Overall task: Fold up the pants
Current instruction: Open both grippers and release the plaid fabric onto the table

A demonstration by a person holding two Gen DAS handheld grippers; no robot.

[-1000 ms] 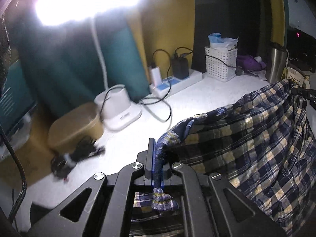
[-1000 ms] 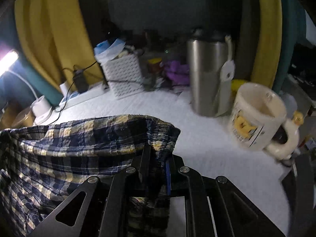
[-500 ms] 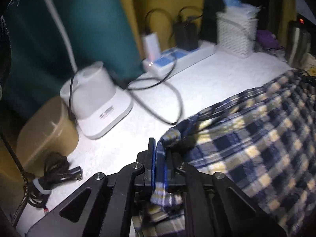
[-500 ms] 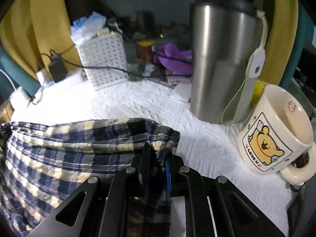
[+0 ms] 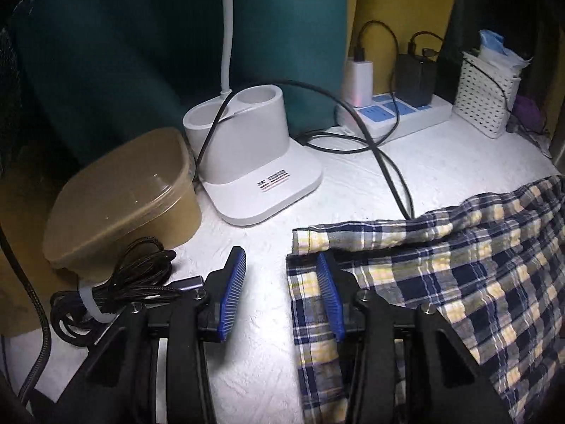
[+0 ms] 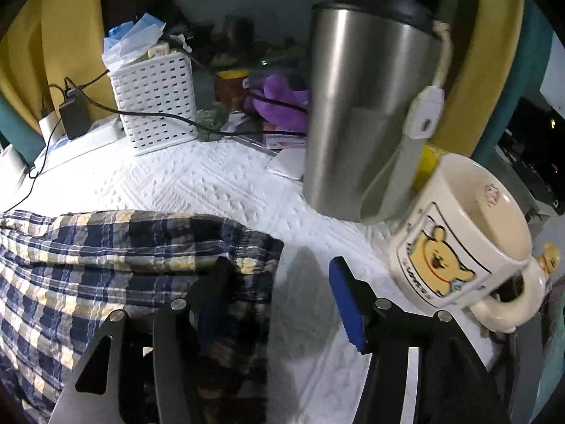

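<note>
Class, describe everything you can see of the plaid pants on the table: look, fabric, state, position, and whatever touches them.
The plaid pants are navy, white and pale-yellow checked, in a thin, crinkled woven cloth. They lie slack and rumpled on the white textured table cover, with one edge turned back to show a stitched hem. A black cable runs under that edge. Both claws have just been opening: the left claw and the right claw each stand open, one finger over the cloth, neither pinching it.
</note>
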